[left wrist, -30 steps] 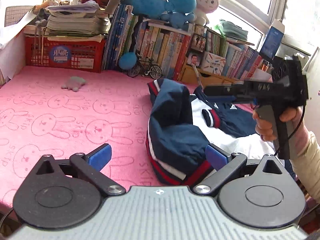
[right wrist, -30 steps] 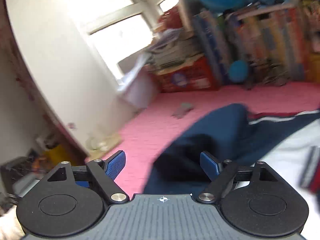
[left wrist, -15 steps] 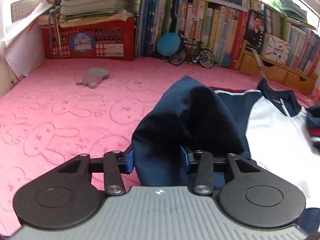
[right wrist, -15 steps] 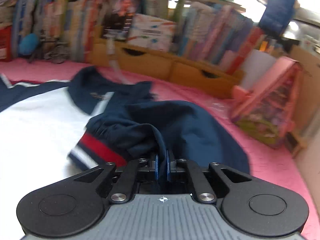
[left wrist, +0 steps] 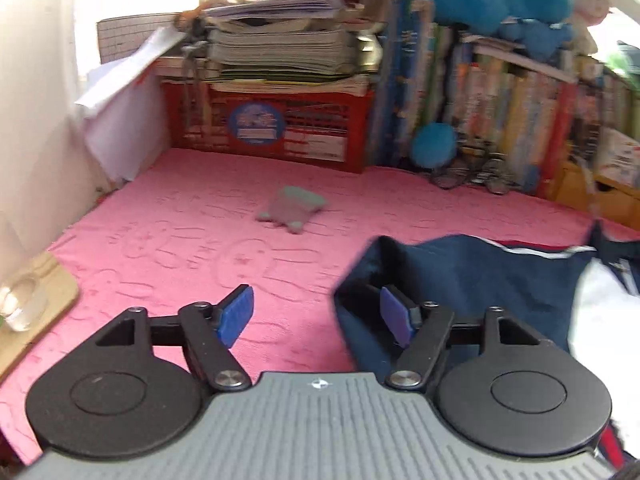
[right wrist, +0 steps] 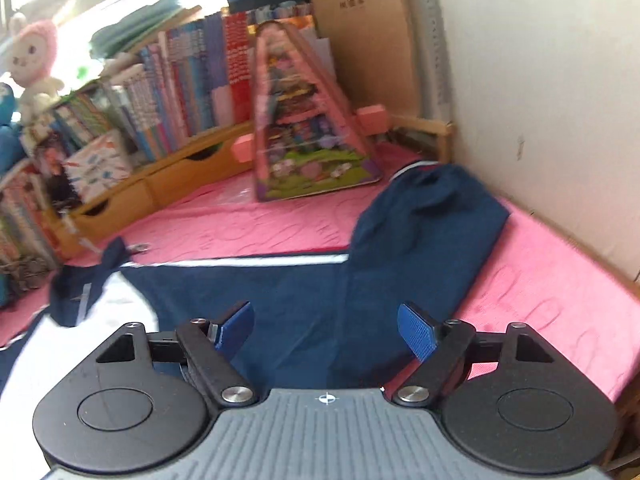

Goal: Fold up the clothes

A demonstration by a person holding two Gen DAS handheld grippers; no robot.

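While both grippers gape wide and empty, the navy-and-white jacket [right wrist: 304, 280] lies spread on the pink blanket [left wrist: 192, 248]. Left gripper [left wrist: 316, 312] hovers at its sleeve edge; right gripper [right wrist: 326, 328] hangs over navy fabric.

Both the left claw [left wrist: 316, 316] and right claw [right wrist: 326, 330] have released the jacket [right wrist: 304, 300] and opened.

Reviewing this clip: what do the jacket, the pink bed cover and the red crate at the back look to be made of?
Jacket: looks like smooth matte woven synthetic; it drapes limply in soft creases, with white piping. Pink bed cover: probably plush or terry fabric; bunny outlines are pressed into a fuzzy, dull surface. Red crate: likely rigid moulded plastic, given its open lattice wall; blur leaves its finish unclear.
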